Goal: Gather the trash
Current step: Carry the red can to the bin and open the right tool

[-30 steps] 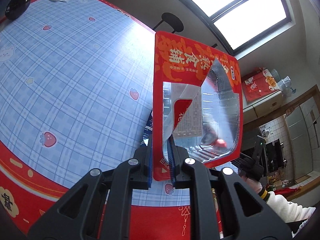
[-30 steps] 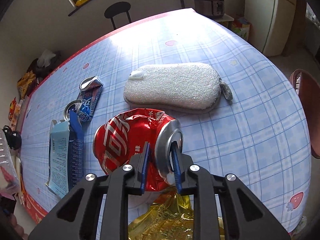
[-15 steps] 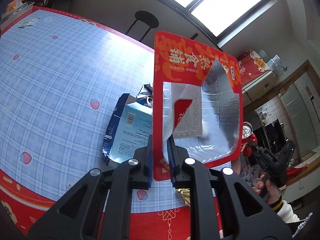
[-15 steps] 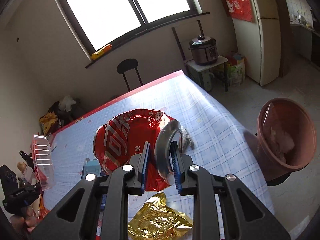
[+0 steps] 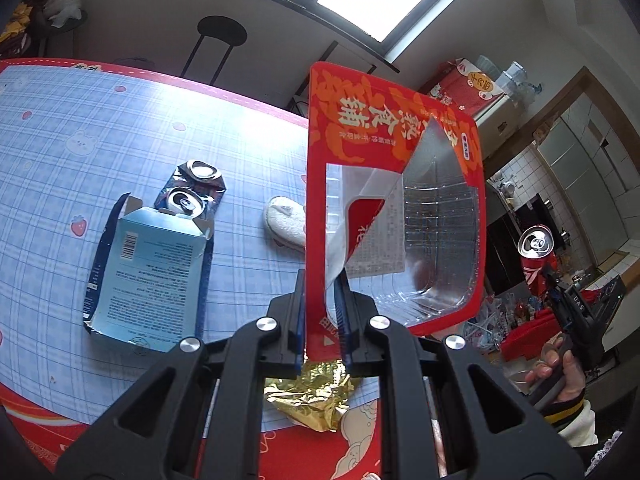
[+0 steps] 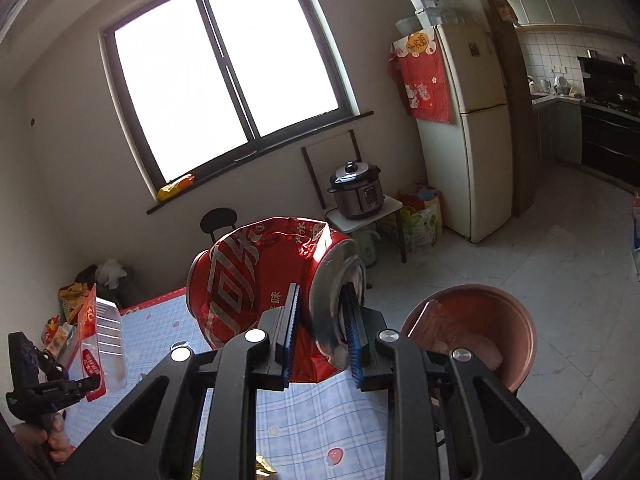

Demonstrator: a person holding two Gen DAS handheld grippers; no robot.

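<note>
The left gripper is clenched on the lower edge of a red snack package with a clear plastic tray and a peeled-back film lid, holding it upright above the near edge of the table. The right gripper is clamped on the rim of a dented red aluminium drink can, one finger outside the wall and the other against its silver end, lifted clear of the table with its end turned toward the terracotta-coloured round plastic bin that stands on the floor just past the table's right edge.

On the blue checked tablecloth with a red border, a crumpled gold foil wrapper lies at the near edge, right under the left gripper's fingers. Further in, toward the middle, lies a flattened light-blue cardboard carton, its far end touching a squashed blue and silver can. A white fluffy sponge pad lies to the right of these, partly hidden behind the red package.
</note>
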